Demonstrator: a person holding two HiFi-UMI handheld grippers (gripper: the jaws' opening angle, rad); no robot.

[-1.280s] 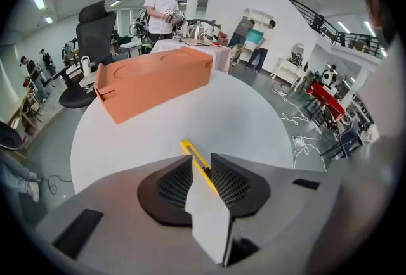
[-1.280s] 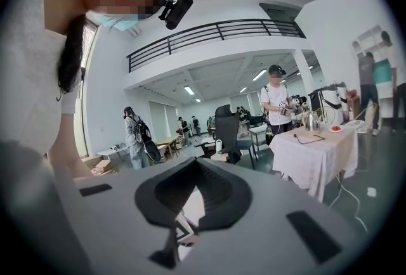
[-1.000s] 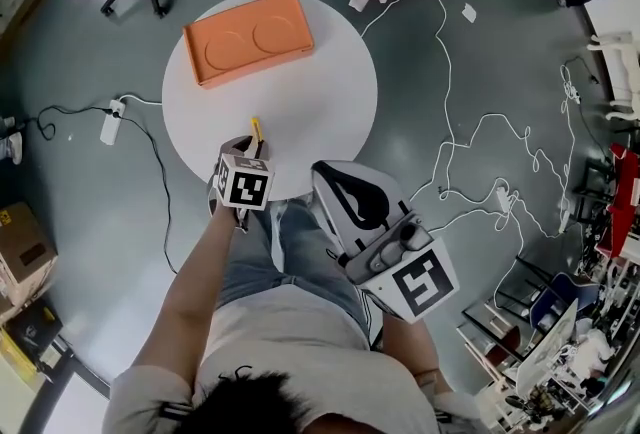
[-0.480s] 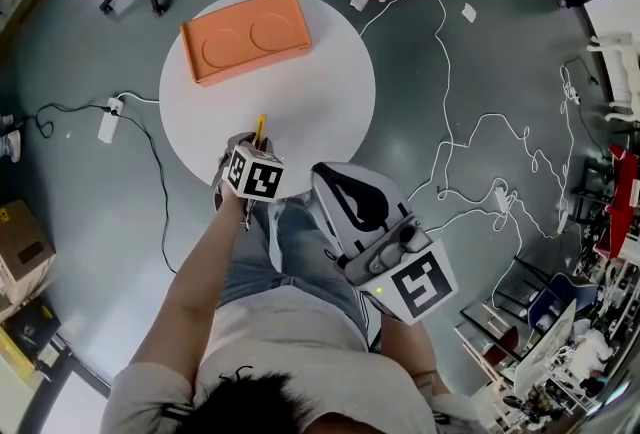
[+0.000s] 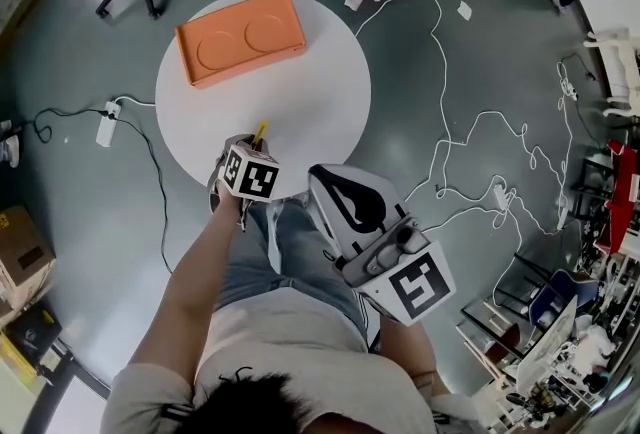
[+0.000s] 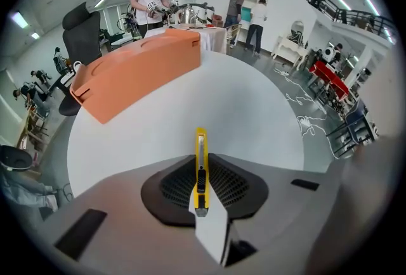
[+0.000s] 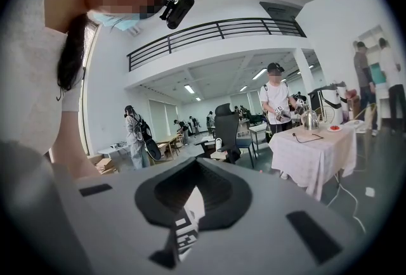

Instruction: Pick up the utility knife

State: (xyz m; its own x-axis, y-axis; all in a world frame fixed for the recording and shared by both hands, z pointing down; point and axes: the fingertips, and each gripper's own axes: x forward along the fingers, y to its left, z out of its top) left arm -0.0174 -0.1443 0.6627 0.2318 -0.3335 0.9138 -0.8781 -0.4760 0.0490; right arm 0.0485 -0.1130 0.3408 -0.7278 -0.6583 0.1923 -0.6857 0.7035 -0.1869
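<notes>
Half hiding the utility knife in the head view, showing just a yellow tip past the left gripper and burying the rest under the marker cube. Clamping the knife edge-up between tightly closed jaws in the left gripper view, with the black slider facing the camera and the rear end sinking out of sight between the fingers. Pointing the yellow nose forward over the near part of the round white table, toward the orange case at the far side, well apart from it. Leaving unclear any contact between knife and tabletop. Reaching forward with the left forearm, nearly straight, to the table's near rim. Holding the right gripper close to the body over the lap, tilting upward into the room, jaws squeezed together on nothing. Covering the right hand entirely with that gripper's body.
</notes>
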